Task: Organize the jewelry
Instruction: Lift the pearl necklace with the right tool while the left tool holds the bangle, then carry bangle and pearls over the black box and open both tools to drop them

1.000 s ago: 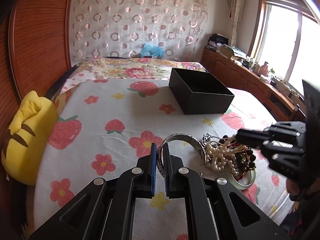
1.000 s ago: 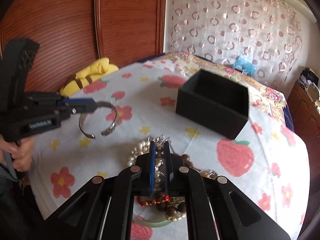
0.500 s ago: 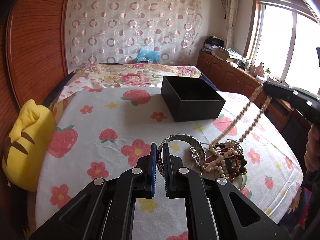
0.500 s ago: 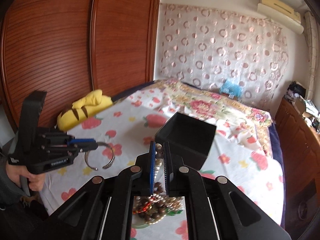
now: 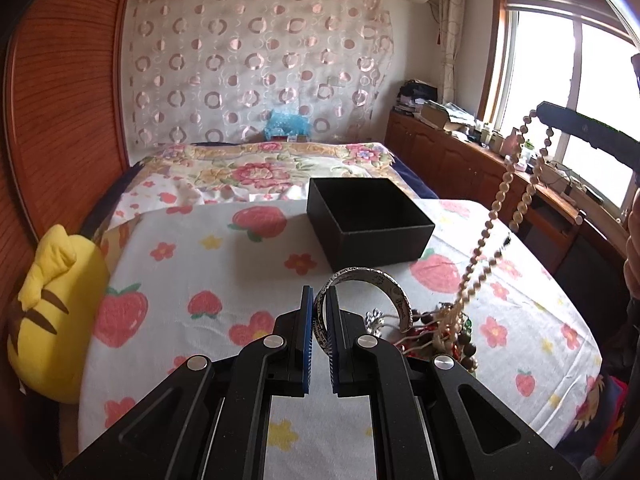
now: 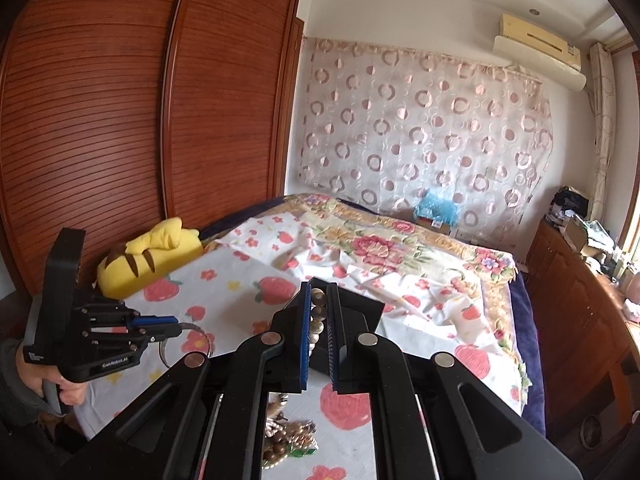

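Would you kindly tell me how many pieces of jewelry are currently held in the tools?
2: the silver bangle in the left tool, the pearl necklace hanging from the right tool. The remaining pile stays on the bed.

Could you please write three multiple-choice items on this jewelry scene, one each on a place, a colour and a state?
1. Where does the lower end of the bead necklace hang?
A. over the jewelry pile
B. inside the box
C. on the plush toy

2. What colour is the open box?
A. white
B. black
C. red

3. What does the left gripper hold?
A. nothing
B. a pearl strand
C. the silver bangle

Answers: 1 A, the strand runs from the right gripper down to the pile; 2 B, its walls are black; 3 C, the fingers pinch the bangle's band.
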{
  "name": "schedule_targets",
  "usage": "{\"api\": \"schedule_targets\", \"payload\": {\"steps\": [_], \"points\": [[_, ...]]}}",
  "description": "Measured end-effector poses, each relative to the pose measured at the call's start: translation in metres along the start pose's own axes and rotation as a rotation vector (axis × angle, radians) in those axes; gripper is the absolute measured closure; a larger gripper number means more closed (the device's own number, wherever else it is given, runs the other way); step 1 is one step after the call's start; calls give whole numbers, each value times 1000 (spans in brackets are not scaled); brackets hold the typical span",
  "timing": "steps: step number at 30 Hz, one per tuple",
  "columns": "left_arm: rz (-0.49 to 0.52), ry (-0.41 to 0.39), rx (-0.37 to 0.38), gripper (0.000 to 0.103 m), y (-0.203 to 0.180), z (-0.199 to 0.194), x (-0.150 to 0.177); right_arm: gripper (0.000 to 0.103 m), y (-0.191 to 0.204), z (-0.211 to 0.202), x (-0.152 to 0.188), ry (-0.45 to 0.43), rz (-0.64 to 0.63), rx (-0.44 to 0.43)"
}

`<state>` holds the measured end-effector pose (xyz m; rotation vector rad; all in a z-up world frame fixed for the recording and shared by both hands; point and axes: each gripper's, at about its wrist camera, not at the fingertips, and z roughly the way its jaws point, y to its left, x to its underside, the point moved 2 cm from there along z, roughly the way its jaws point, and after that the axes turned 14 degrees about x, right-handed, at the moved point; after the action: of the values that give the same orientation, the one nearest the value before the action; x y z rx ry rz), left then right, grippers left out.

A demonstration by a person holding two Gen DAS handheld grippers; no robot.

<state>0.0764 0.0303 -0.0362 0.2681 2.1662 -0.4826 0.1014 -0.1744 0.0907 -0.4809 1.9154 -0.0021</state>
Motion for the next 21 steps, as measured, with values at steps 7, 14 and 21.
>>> {"api": "schedule_targets", "payload": {"steps": [7,14,21], "points": [[24,0,9,98,-4,10,-14,95,-11,4,-21,-25,3,23],[48,10,15,98,-2,39,-40,95,-27,26,-40,-37,9,44],[44,23,26,98,2,73,-66,94,-40,51,-61,-50,23,36]]}}
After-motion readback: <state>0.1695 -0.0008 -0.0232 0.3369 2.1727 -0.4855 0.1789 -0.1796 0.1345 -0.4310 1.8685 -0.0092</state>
